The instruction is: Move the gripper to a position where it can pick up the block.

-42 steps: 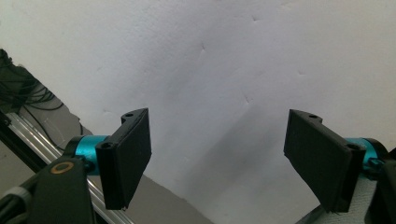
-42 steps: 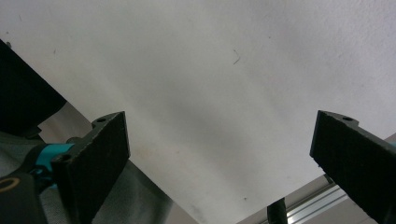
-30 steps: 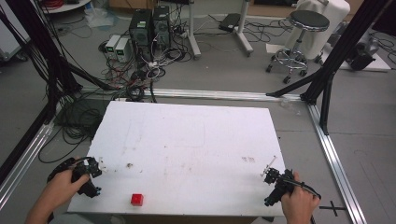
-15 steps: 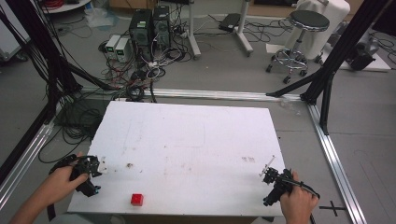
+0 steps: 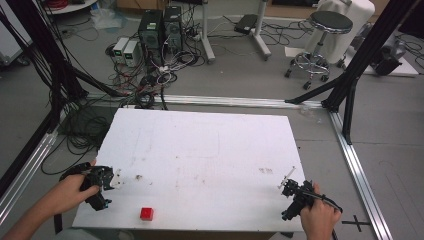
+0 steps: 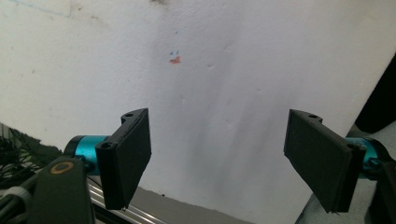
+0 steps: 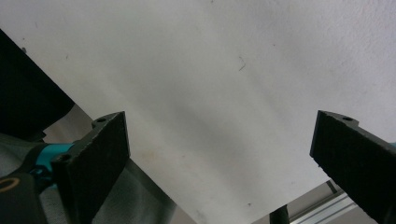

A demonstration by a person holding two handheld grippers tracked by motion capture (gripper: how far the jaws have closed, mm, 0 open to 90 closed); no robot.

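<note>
Near the desk's (image 5: pixel 200 150) front edge, at about seven o'clock on the white top, sits a small red block (image 5: pixel 146 213), alone and upright. Nothing touches it. The left claw (image 5: pixel 100 187) rests at the eight o'clock corner, just beside the block and a little farther from the front edge than it, with its jaws spread wide over bare board in the left gripper view (image 6: pixel 219 158). The right claw (image 5: pixel 295 197) waits at the five o'clock corner, well apart from the block, and its jaws stand wide apart too (image 7: pixel 219 163), with nothing between them.

From where I stand, the left hand looks the natural one for the pick. To do it cleanly, I would swing that claw toward the front edge and level it so the block lands squarely between the two flat pads, then come down until the pads bracket its sides before closing. The block sits close to the edge, so a sideways nudge could knock it off; a straight, slow approach seems wise. The right claw is best kept clear.
</note>
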